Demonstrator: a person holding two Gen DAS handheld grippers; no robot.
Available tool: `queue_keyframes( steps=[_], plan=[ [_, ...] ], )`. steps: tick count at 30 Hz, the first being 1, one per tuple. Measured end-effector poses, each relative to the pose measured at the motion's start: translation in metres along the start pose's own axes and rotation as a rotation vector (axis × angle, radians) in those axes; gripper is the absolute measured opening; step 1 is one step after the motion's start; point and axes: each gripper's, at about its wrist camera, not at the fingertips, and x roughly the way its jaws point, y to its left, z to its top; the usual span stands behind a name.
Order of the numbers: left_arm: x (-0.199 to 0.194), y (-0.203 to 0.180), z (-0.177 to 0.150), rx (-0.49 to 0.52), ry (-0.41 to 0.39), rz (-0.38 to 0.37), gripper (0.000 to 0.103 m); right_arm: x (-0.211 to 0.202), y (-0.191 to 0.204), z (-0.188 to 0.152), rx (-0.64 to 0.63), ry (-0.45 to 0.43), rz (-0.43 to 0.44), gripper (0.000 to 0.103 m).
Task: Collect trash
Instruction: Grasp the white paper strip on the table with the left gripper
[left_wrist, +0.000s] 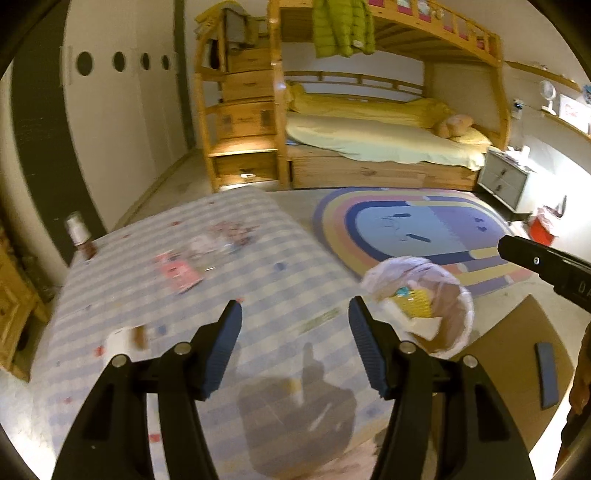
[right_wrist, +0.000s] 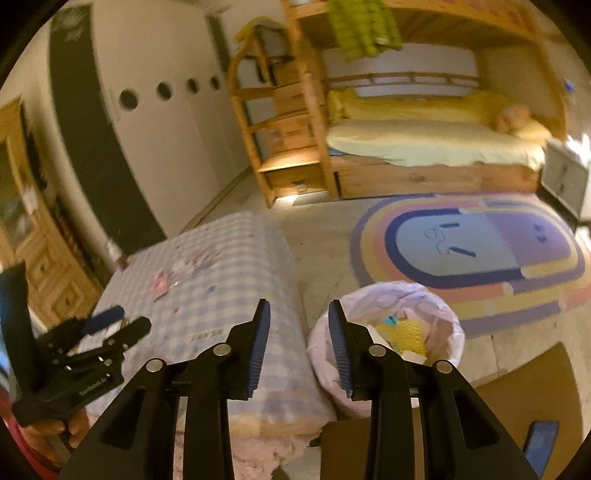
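Left gripper (left_wrist: 295, 314), right gripper (right_wrist: 300, 317): jaws apart, empty, between pickups. Next: reach pink wrapper (left_wrist: 180, 272) on checked table (left_wrist: 280, 280), drop in lined bin (left_wrist: 463, 295).

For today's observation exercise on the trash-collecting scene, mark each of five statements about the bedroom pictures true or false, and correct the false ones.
1. The left hand-held gripper grips a pink wrapper. False: it is open and empty; the pink wrapper lies on the checkered table.
2. The trash bin has a plastic liner and holds something yellow. True.
3. The bin stands on the table. False: it stands on the floor beside it.
4. A green jacket hangs from the upper bunk. True.
5. The right hand-held gripper is shut. False: it is open.
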Motion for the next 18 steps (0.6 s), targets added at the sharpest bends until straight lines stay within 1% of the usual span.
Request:
queue_keyframes(
  steps=[4, 8, 10, 11, 13, 16, 18],
  plan=[
    [-0.013, 0.036, -0.010, -0.062, -0.003, 0.061, 0.066, 0.011, 0.038, 0.000, -0.049, 0.015, 0.035, 0.037],
    [-0.023, 0.077, -0.026, -0.139, 0.009, 0.146, 0.068, 0.021, 0.070, 0.005, -0.084, 0.030, 0.120, 0.039],
    [-0.026, 0.100, -0.035, -0.181, 0.024, 0.179, 0.069, 0.027, 0.086, 0.005, -0.108, 0.037, 0.139, 0.039],
    [-0.027, 0.108, -0.039, -0.194, 0.030, 0.190, 0.070, 0.031, 0.093, 0.005, -0.121, 0.042, 0.154, 0.039],
    [-0.028, 0.127, -0.049, -0.222, 0.049, 0.199, 0.079, 0.040, 0.106, 0.005, -0.141, 0.056, 0.174, 0.039],
    [-0.024, 0.146, -0.062, -0.244, 0.086, 0.225, 0.080, 0.051, 0.124, 0.004, -0.173, 0.068, 0.176, 0.039],
    [-0.020, 0.153, -0.068, -0.262, 0.109, 0.212, 0.080, 0.057, 0.136, 0.000, -0.198, 0.071, 0.168, 0.039]
  ],
)
